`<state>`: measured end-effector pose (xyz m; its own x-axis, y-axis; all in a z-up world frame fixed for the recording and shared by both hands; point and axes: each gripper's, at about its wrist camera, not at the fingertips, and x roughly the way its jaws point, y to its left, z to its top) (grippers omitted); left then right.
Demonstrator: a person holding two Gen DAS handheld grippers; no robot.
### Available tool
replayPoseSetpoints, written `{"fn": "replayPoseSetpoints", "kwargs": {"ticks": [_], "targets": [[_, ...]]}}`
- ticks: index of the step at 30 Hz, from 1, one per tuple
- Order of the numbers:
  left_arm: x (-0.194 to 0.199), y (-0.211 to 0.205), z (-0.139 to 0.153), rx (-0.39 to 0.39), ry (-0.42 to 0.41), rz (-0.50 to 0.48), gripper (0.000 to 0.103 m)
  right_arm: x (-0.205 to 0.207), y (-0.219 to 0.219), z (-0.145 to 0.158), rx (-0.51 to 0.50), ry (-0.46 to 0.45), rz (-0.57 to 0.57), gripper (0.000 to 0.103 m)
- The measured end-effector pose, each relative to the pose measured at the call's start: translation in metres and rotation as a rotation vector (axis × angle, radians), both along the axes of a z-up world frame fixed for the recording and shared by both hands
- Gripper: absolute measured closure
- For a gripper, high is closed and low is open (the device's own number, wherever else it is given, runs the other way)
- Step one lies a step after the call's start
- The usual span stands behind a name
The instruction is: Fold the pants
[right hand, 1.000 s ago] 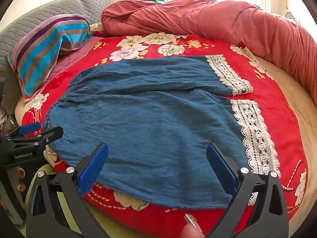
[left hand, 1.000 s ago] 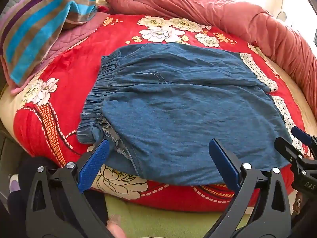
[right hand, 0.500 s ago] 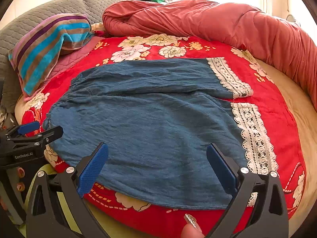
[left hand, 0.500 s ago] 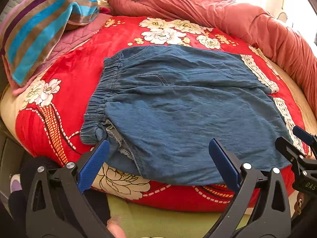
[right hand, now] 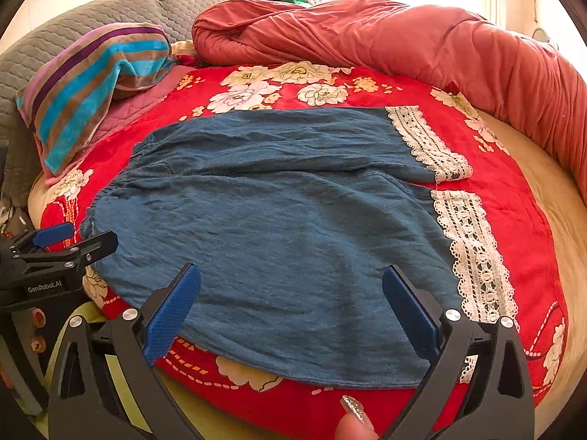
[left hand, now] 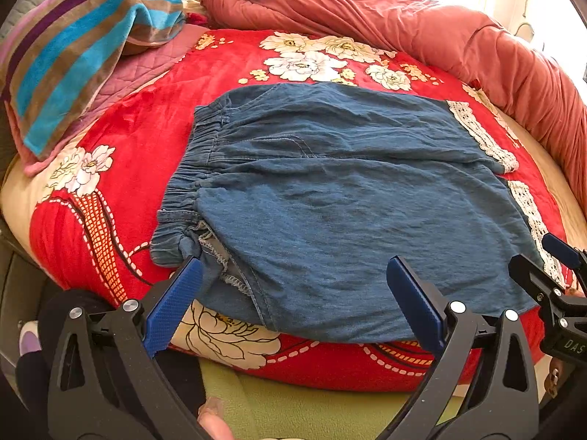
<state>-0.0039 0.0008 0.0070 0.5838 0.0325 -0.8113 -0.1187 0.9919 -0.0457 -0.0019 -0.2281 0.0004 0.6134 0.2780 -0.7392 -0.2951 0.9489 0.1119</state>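
Blue denim pants [left hand: 330, 198] with an elastic waistband [left hand: 190, 176] on the left and white lace cuffs [right hand: 469, 242] on the right lie spread flat on a red floral blanket [left hand: 139, 139]. My left gripper [left hand: 293, 286] hovers open over the near edge by the waistband corner, holding nothing. My right gripper [right hand: 291, 293] hovers open over the near edge of the pants [right hand: 279, 220], closer to the lace end, also empty. Each gripper shows at the edge of the other's view: the right gripper [left hand: 550, 275], the left gripper [right hand: 69, 242].
A striped towel [right hand: 91, 84] lies at the back left on a grey quilted headboard cushion [right hand: 110, 11]. A rolled rust-red duvet [right hand: 367, 33] runs along the back and right. A green sheet [left hand: 312, 407] shows below the blanket's near edge. A fingertip [right hand: 352, 421] shows at the bottom.
Both views have drifted slightly back and down from the pants. The pants lie unmoved and both grippers stay open.
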Motion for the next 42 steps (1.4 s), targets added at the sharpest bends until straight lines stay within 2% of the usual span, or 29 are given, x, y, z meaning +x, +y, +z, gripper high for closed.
{"fn": "replayPoseSetpoints", "kwargs": {"ticks": [23,42], "targets": [[0.005,0.008,-0.002,0.005,0.000,0.020,0.009,0.004,0.001,0.000,-0.002,-0.010,0.006,0.004],[0.055,0.045,0.002,0.046,-0.027,0.092,0.009,0.086,0.050,0.012,-0.039,-0.039,0.133,0.004]]}}
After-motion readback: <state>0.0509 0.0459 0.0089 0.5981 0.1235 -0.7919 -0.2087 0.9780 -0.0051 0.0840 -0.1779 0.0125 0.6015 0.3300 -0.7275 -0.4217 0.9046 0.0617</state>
